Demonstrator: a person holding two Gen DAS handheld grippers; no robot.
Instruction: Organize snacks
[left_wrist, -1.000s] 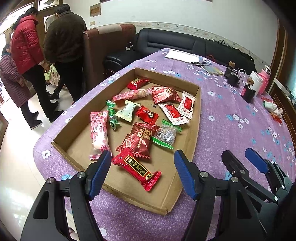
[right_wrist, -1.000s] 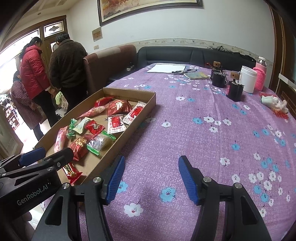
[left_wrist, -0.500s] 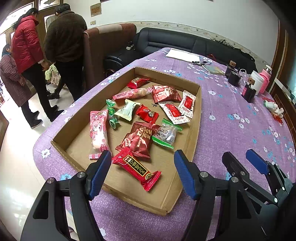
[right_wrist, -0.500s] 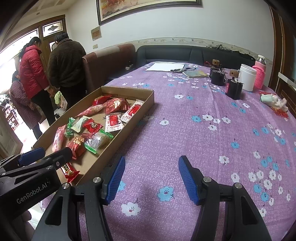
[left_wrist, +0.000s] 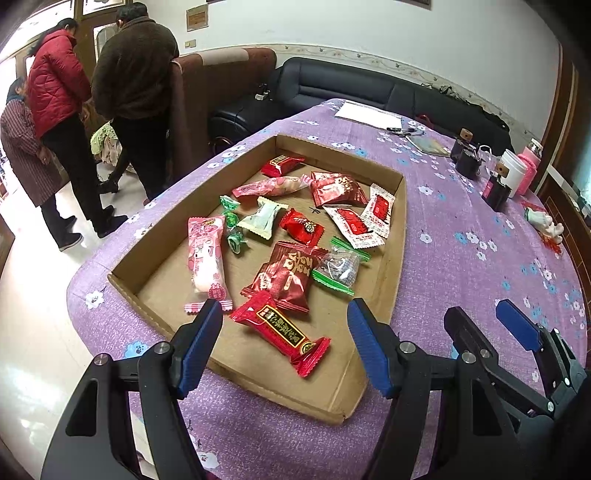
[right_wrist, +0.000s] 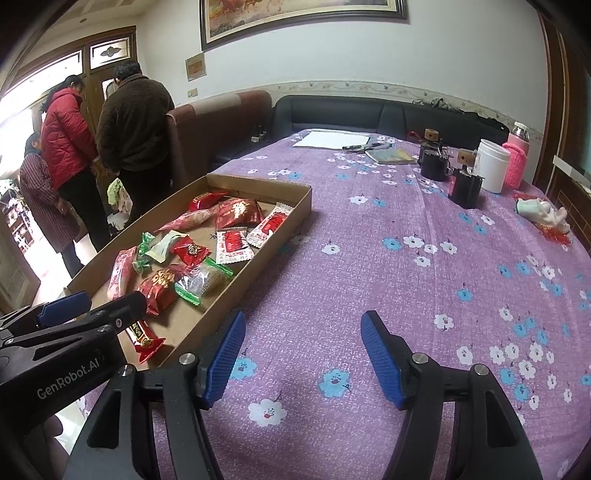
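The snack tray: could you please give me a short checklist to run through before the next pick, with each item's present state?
1. Left gripper open and empty: ok.
2. Right gripper open, having just widened, nothing between its pads: ok.
3. Long red snack at the near end of the cardboard tray lies flat and uncovered: ok.
4. Left gripper lined up over that snack: ok.
5. Right gripper over the tray: not ok; it hangs over bare purple tablecloth.
6. Sorted place for snacks: cannot tell.
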